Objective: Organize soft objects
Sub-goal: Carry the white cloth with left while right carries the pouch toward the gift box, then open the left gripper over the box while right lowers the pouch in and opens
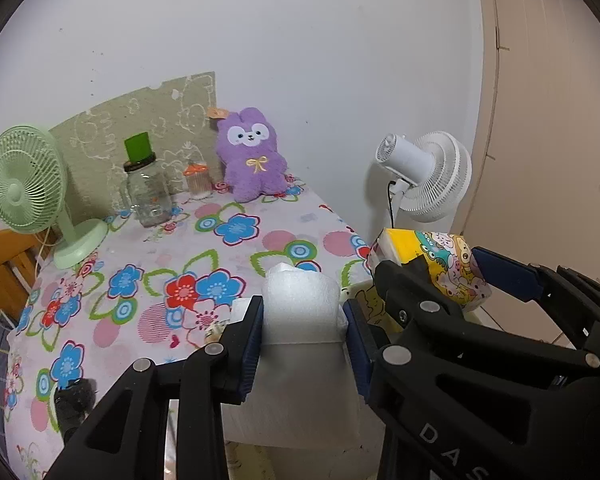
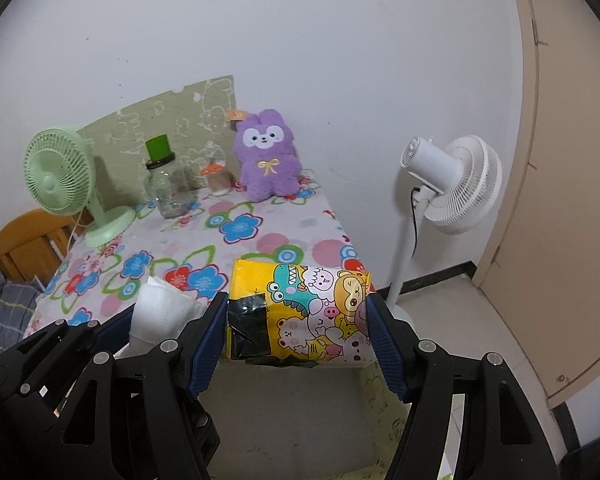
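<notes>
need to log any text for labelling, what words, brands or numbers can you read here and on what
"DAS": white letters on the right gripper body, cut off at the frame edge.
Tissue pack: small dark marks on the yellow part, too small to read.
Tag on the purple plush: too small to read.
Nothing else readable.

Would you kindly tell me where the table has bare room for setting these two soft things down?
The flowered tablecloth lies bare across its middle and near edge, between the green fan and the right-hand edge. The back is crowded: glass jar, small orange-topped jar and purple plush line the wall.
</notes>
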Demonstrator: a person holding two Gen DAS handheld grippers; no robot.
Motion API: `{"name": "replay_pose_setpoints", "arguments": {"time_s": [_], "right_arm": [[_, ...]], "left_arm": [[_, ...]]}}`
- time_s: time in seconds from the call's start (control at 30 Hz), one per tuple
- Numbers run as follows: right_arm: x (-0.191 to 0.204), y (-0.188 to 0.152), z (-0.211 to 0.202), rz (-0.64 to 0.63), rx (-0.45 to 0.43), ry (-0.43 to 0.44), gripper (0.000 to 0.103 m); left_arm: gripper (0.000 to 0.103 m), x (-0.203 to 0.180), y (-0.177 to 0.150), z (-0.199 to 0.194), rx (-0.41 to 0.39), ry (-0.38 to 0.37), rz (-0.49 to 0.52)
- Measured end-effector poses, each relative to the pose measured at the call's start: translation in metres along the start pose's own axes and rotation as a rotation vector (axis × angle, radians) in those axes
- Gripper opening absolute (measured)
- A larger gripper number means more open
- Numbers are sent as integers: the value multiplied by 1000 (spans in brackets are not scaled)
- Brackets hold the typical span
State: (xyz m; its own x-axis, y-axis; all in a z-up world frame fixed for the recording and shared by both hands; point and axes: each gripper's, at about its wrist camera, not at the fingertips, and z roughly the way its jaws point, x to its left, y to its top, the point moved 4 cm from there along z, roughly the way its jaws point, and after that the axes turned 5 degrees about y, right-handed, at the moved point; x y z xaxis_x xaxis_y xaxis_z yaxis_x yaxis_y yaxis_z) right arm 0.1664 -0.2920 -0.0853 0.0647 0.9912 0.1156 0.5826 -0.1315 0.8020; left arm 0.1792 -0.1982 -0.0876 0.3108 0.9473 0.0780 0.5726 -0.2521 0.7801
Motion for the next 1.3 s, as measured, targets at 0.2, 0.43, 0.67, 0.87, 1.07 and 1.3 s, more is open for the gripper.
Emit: {"name": "replay_pose_setpoints", "arguments": {"time_s": [0.2, 0.43, 0.67, 0.87, 1.07, 1.3], "right_arm": [[-10, -1, 17, 18, 26, -3, 70], [-12, -3, 28, 26, 53, 15, 70], [-8, -3, 30, 22, 56, 27, 71], [-4, -4, 29, 27, 59, 41, 81], [0, -6, 21, 21, 52, 34, 85], [6, -8, 6, 20, 34, 23, 85]], "left_arm": [[45, -5, 1, 20, 34, -12, 4], [65, -6, -1, 28, 70, -19, 8], [76, -1, -3, 26, 76, 25, -2], [87, 4, -4, 21, 77, 27, -4], [90, 6, -7, 13, 69, 22, -4], [91, 7, -10, -1, 49, 21, -5]]}}
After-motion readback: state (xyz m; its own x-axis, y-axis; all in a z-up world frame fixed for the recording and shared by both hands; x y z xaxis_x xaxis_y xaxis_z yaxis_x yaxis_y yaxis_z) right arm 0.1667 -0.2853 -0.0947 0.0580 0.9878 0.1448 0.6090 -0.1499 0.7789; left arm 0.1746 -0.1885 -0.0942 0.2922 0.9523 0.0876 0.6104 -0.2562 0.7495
